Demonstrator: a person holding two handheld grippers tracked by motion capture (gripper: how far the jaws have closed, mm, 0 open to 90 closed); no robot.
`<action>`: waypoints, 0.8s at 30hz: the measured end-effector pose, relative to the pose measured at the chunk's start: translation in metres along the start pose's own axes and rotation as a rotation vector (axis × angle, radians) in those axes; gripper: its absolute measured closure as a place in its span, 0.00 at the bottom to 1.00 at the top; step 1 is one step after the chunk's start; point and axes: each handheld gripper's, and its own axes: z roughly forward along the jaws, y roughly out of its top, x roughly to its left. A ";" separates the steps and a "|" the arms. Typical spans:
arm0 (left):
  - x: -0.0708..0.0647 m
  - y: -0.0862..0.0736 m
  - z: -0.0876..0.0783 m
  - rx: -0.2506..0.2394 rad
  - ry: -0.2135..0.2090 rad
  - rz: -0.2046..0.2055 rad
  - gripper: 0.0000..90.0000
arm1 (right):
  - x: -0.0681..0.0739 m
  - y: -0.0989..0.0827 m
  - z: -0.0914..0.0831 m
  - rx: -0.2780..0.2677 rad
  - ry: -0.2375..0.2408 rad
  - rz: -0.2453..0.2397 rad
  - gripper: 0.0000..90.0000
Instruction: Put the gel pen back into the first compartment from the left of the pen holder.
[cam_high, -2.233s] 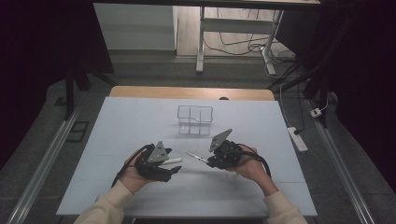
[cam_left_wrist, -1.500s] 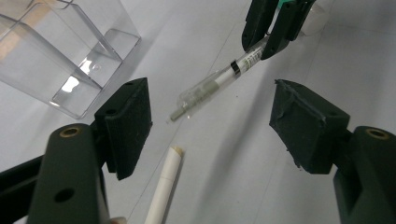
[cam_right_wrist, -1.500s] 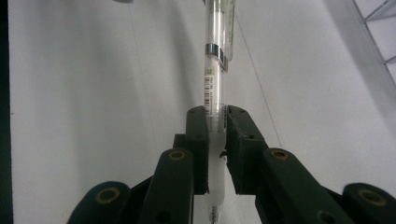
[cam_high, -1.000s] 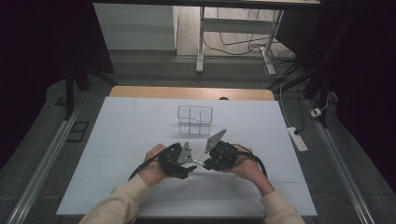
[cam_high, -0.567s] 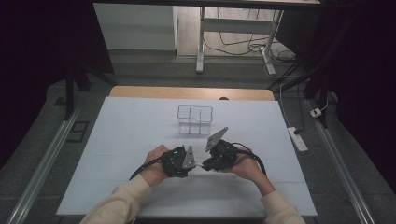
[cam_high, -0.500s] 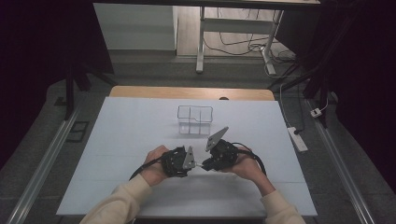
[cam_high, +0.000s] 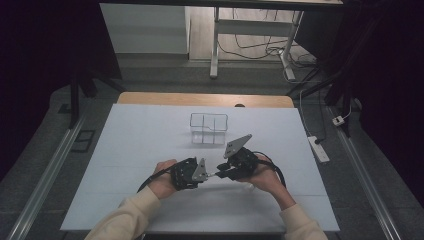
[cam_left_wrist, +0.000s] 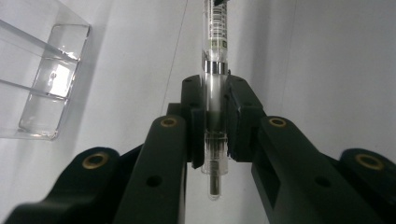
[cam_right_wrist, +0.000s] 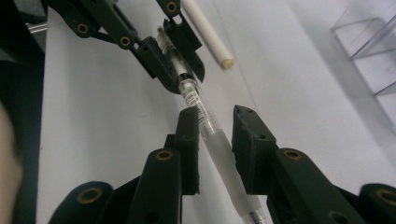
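The clear pen (cam_left_wrist: 215, 93) spans the two grippers above the table (cam_high: 150, 130). The left gripper (cam_left_wrist: 215, 121), jaws just closing, clamps its end; the right gripper (cam_right_wrist: 215, 140), just opening, stands slack around the barrel. A clear organizer (cam_high: 208, 128) sits at twelve o'clock.

A white table (cam_high: 150, 150) carries a clear divided box (cam_high: 208, 128) and a white stick (cam_right_wrist: 205, 32).
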 end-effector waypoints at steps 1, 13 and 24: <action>0.000 -0.001 -0.001 -0.003 0.000 -0.005 0.88 | 0.000 0.000 -0.001 -0.017 -0.012 0.003 0.75; 0.009 -0.008 -0.008 -0.021 0.034 -0.065 0.88 | 0.001 -0.003 -0.020 -0.213 -0.197 0.067 0.52; 0.024 -0.025 -0.015 -0.093 0.057 -0.205 0.88 | -0.003 -0.013 -0.037 -0.333 -0.264 0.162 0.46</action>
